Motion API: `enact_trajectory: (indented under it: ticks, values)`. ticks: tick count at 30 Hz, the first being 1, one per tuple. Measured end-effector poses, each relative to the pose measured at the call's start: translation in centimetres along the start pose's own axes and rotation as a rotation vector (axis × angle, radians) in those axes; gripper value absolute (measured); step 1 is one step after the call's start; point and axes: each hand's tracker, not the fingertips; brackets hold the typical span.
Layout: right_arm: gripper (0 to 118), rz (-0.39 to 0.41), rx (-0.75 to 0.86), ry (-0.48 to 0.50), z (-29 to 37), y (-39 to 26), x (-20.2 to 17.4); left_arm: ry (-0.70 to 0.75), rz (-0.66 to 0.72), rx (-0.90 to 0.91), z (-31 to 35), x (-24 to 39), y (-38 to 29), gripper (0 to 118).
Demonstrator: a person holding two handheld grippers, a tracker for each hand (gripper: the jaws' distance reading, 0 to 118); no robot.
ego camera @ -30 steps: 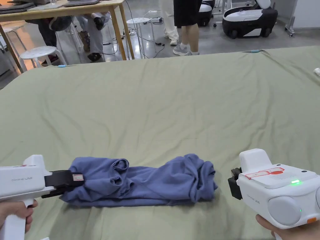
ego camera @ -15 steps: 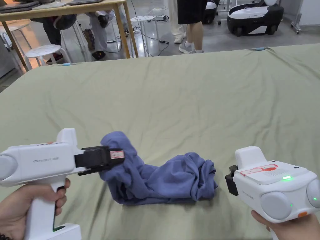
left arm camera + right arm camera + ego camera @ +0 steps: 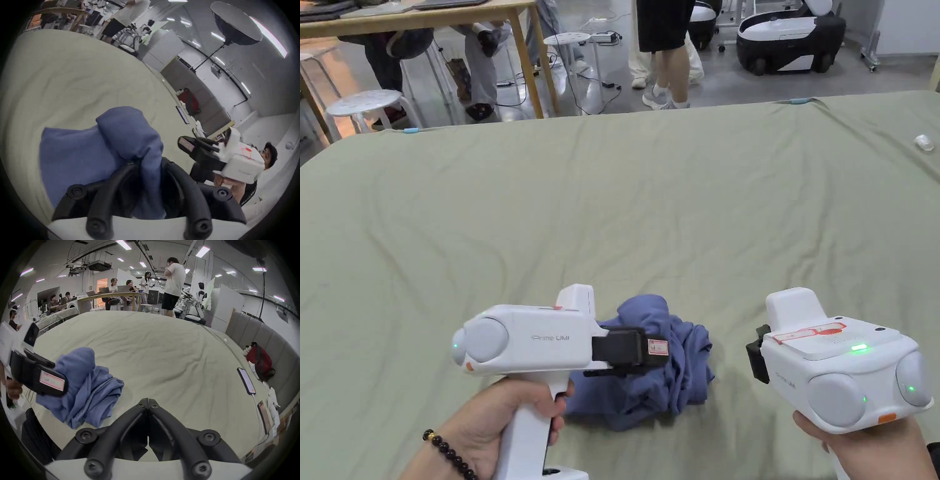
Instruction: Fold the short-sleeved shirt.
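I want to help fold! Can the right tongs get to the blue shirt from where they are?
Probably yes. The right tongs are shut and hold nothing, just beside the blue shirt with bare sheet between them. The left tongs grip its other side.

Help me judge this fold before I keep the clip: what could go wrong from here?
The left gripper pinches a bunched wad of the blue shirt, so letting go now would likely leave a lump, not a flat fold. The right gripper is shut and apart from the cloth, so nothing pins the far end; the pile may slide on the green sheet.
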Motion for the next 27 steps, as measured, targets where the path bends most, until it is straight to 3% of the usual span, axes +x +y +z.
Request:
enact_trajectory:
  ticks: [2, 5, 6, 9, 11, 13, 14, 15, 27]
  values:
    - [0, -0.007, 0.001, 0.000, 0.1, -0.1, 0.3, -0.039, 0.058, 0.046, 0.1, -0.7, 0.2, 80]
    - [0, -0.009, 0.001, 0.003, 0.6, 0.0, 0.4, -0.087, 0.067, 0.120, 1.7, -0.1, 0.3, 103]
    - [0, -0.006, 0.000, 0.002, 0.6, 0.0, 0.4, -0.073, 0.066, 0.125, 2.5, 0.3, 0.7, 118]
    - [0, -0.002, 0.000, 0.001, 0.3, 0.1, 0.4, -0.064, 0.052, 0.170, 5.6, 0.9, 1.3, 114]
    - [0, -0.005, 0.001, 0.005, 0.2, 0.2, 0.2, -0.060, 0.042, 0.180, 7.1, 0.3, 1.6, 106]
    - [0, -0.005, 0.006, 0.012, 0.4, 0.3, -0.4, -0.043, 0.023, 0.187, 8.1, -0.3, 1.3, 61]
    - [0, -0.005, 0.007, 0.018, 0.5, 0.4, -0.5, -0.007, 0.005, 0.181, 8.2, -0.5, 1.0, 26]
    - [0, -0.005, 0.008, 0.022, 0.5, 0.4, -0.7, 0.046, -0.011, 0.162, 7.8, -1.1, 0.9, 0]
    - [0, -0.007, 0.002, 0.029, 1.3, -0.1, 0.3, -0.010, -0.044, 0.012, -0.9, -0.6, 0.5, 0]
